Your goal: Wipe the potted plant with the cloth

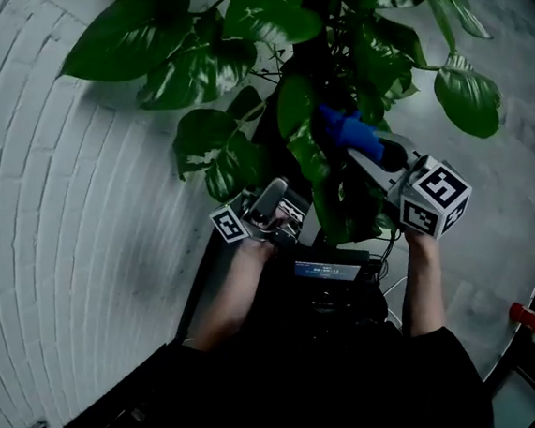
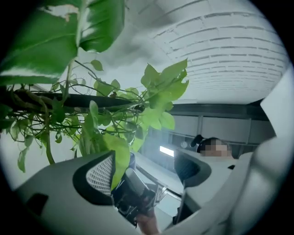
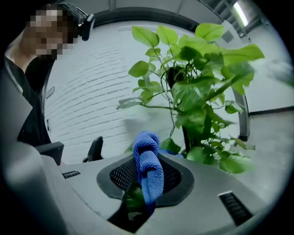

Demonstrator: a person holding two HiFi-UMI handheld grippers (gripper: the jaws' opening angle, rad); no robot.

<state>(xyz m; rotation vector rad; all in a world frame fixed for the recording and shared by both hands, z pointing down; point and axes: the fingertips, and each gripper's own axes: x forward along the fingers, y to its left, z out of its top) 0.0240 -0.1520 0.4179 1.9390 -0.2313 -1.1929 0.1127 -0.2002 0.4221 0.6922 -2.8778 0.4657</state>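
Observation:
The potted plant [image 1: 273, 76] spreads broad green leaves across the top of the head view; its pot is hidden. My right gripper [image 1: 363, 147] is shut on a blue cloth [image 1: 346, 133], which presses against a leaf near the dark stem. In the right gripper view the cloth [image 3: 148, 167] bulges up between the jaws, with a bit of green leaf [image 3: 134, 200] below it. My left gripper [image 1: 274, 198] sits just left of it, under the foliage. Its jaws stand open, and one leaf [image 2: 120, 156] hangs against the left pad [image 2: 98, 176].
A white brick wall [image 1: 51, 210] fills the left side and a grey floor [image 1: 519, 184] lies to the right. A red object [image 1: 527, 317] sits low at the right by a dark rail. An office chair [image 3: 95, 149] stands beside the wall.

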